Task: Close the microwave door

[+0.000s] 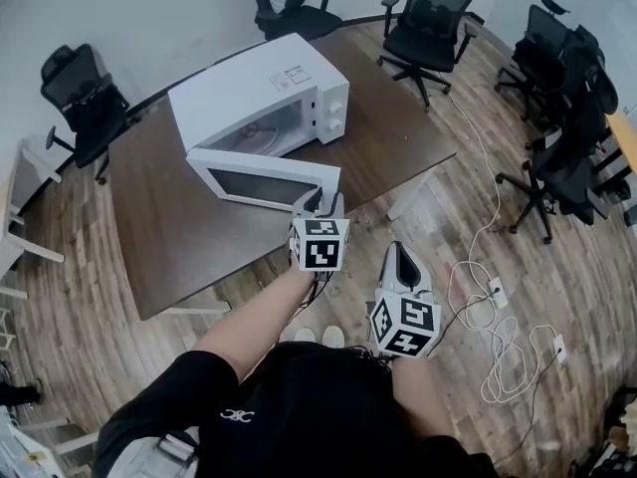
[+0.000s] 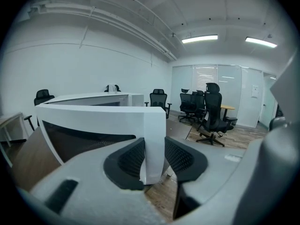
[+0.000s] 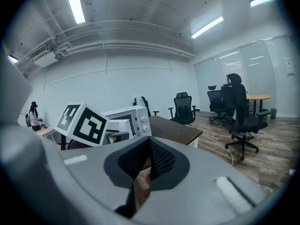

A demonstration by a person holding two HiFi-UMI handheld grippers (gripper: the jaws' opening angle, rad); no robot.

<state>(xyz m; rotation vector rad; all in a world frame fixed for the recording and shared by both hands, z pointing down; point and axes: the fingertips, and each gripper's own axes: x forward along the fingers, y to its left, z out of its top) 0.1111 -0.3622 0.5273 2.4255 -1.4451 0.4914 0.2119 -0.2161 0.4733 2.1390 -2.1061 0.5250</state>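
Observation:
A white microwave (image 1: 261, 103) stands on the dark wooden table (image 1: 398, 118), its door (image 1: 261, 180) swung out towards me. My left gripper (image 1: 318, 205) holds the door's free right edge. In the left gripper view that white edge (image 2: 154, 139) stands upright between the two black pads (image 2: 129, 161), which press on it from both sides. My right gripper (image 1: 401, 257) hangs lower and to the right, off the table's front edge, shut with nothing in it. From the right gripper view, the microwave (image 3: 133, 118) shows behind the left gripper's marker cube (image 3: 84, 121).
Black office chairs stand behind the table (image 1: 428, 18) and at the right (image 1: 572, 157), with one more at the left (image 1: 85, 103). White cables and power strips (image 1: 488, 297) lie on the wooden floor to my right. A person stands far left in the right gripper view.

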